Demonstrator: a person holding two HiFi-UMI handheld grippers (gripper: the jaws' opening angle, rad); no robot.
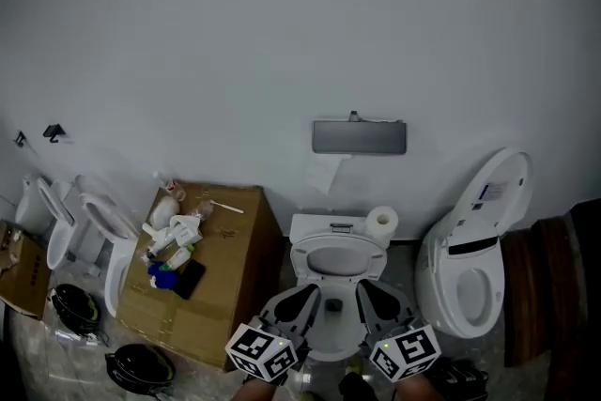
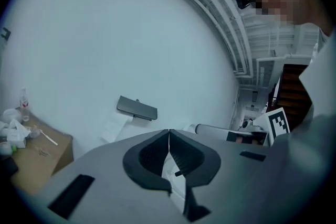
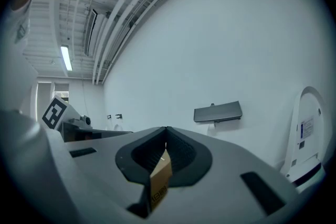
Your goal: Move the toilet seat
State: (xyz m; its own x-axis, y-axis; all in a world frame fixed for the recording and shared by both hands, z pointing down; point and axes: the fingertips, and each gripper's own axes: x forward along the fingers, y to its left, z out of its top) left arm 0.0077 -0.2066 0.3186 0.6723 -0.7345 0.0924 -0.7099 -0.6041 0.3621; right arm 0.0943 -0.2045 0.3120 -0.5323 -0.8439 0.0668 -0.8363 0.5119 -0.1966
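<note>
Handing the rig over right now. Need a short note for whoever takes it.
Left tool: shut, empty.
Right tool: shut, empty.
Both hang side by side over the front of the middle toilet, aimed at the wall.
The seat appears to lie flat on the bowl, and neither tool touches it.
Done: nothing to see yet.
Left: open a tool, take the seat at its front edge, and move it.

Floor [image 1: 406,260] holds toilets [image 1: 470,291] and a cardboard box [image 1: 225,239].
</note>
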